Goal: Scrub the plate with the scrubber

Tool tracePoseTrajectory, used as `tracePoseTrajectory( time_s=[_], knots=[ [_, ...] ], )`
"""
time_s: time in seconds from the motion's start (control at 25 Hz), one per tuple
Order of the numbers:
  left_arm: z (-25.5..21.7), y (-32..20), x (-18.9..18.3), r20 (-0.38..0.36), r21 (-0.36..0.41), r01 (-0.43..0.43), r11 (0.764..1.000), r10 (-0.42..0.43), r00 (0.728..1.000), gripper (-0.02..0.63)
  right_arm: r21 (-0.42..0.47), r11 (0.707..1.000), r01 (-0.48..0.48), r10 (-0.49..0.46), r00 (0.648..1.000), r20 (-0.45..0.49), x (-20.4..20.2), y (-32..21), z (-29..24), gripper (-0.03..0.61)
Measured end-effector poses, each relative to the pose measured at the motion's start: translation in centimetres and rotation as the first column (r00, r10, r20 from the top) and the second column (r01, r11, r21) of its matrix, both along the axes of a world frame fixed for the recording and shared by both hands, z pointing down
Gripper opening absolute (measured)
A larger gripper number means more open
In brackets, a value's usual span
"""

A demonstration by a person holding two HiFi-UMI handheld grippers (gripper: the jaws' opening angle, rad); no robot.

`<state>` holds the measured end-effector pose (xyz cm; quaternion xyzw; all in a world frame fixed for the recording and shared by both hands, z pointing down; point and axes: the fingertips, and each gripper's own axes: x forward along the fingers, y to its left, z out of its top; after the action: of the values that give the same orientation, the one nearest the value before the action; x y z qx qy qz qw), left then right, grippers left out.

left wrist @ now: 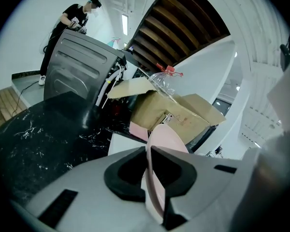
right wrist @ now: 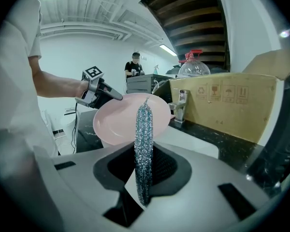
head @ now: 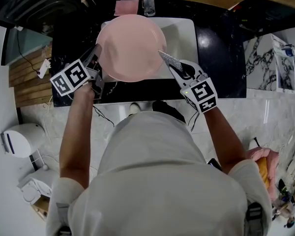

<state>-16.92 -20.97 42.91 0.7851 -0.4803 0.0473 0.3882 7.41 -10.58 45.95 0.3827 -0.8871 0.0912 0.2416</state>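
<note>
Head view: left tongs [head: 96, 53] clamp the rim of the round pink plate [head: 131, 47] over the white sink [head: 184, 33], right tongs [head: 179, 72] clamp the silvery mesh scrubber [head: 169, 61] just beside the plate's right edge; press it flat, keep the rim grip firm.

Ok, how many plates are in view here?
1. The pink plate is held over the white sink, its rim clamped in the left gripper. It hides much of the sink, so another could lie beneath.
</note>
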Motion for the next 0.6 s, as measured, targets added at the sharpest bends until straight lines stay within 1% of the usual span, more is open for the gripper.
tracePoseTrajectory(
  time_s=[0.36, 0.6],
  knots=[
    [0.4, 0.6, -0.7, -0.039, -0.024, 0.032, 0.999, -0.032, 0.999, 0.031, 0.038, 0.998, 0.051, -0.052, 0.998, 0.024, -3.0, 3.4, -0.5, 0.077],
    [0.4, 1.1, -1.0, -0.080, -0.039, 0.049, 0.998, -0.052, 0.995, 0.034, 0.062, 0.992, 0.113, -0.115, 0.993, 0.020, -5.4, 5.6, -0.8, 0.077]
  ],
)
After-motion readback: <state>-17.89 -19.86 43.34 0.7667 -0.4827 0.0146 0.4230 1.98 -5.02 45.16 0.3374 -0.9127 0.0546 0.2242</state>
